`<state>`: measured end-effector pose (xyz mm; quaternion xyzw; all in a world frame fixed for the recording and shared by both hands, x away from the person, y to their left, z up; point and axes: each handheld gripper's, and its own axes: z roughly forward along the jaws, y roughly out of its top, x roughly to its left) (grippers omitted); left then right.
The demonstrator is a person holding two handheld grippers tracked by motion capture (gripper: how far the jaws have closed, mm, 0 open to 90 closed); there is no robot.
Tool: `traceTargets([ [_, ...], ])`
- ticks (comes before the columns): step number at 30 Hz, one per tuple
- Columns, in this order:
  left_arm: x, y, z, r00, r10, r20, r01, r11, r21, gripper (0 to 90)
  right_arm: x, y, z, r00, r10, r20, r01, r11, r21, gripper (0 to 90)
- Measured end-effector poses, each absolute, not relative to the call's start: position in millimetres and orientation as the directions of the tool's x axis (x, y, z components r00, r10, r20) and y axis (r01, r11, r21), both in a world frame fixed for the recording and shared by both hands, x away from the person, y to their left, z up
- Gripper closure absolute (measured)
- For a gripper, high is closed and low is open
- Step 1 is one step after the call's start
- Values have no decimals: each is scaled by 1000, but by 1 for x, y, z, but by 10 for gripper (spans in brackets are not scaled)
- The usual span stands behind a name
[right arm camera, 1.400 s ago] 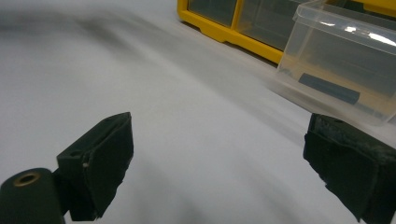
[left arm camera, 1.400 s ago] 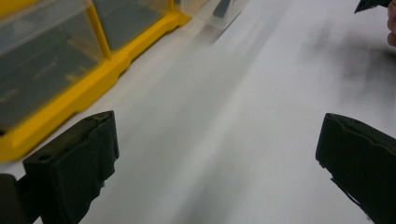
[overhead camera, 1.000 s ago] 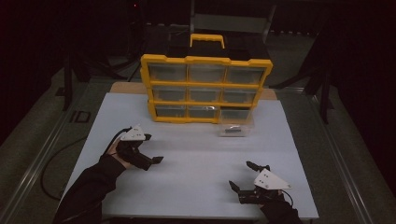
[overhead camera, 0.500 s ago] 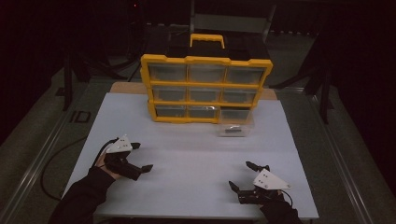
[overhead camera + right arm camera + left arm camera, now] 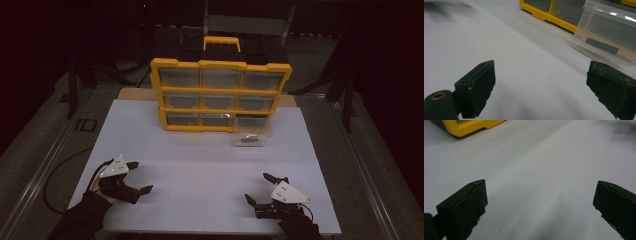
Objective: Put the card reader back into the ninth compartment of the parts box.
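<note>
- Left tongs [image 5: 135, 176]: released, jaws spread wide with nothing between them. They sit low over the near-left part of the white tabletop [image 5: 200, 165], held by a hand in a dark sleeve. The left gripper view looks across bare tabletop between the two black jaws, with a yellow corner of the cabinet [image 5: 471, 126] at the top edge.
- Right tongs [image 5: 260, 188]: released, jaws likewise wide apart and empty, low over the near-right part of the tabletop.
- Both tongs are well apart from every object. This reads as a neutral, ready posture: open jaws need no further preparation before a grasp.
- Yellow drawer cabinet [image 5: 220, 95]: stands upright at the far side of the tabletop, drawer fronts facing the person, carry handle on top. This orientation keeps every drawer reachable from the working side.
- Clear drawer [image 5: 252, 135]: pulled forward from the bottom-right slot of the cabinet; whether it is fully out and resting on the tabletop cannot be told. It is the item nearest the right tongs, though well apart from them.
- Small dark part [image 5: 601, 45]: lies flat on the floor of the clear drawer, visible through its transparent wall in the right gripper view.
- Judgement: the right tongs point toward the open drawer, so that side is better placed to work on it. The left tongs could steady the cabinet.
</note>
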<state>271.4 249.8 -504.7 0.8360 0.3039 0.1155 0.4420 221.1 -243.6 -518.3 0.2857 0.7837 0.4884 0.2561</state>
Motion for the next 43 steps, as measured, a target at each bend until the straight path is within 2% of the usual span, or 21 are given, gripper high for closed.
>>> traceTargets([
  [12,257,263,-514,757,644,-106,444,-390,807,5,221,-243,-519,-705,699,-119,203,360,911,87],
  [28,251,262,-522,692,722,-9,450,-421,788,12,221,-244,-519,-710,693,-127,196,367,909,87],
  [43,252,262,-525,683,731,-19,458,-407,790,12,221,-244,-520,-711,692,-125,199,368,908,87],
])
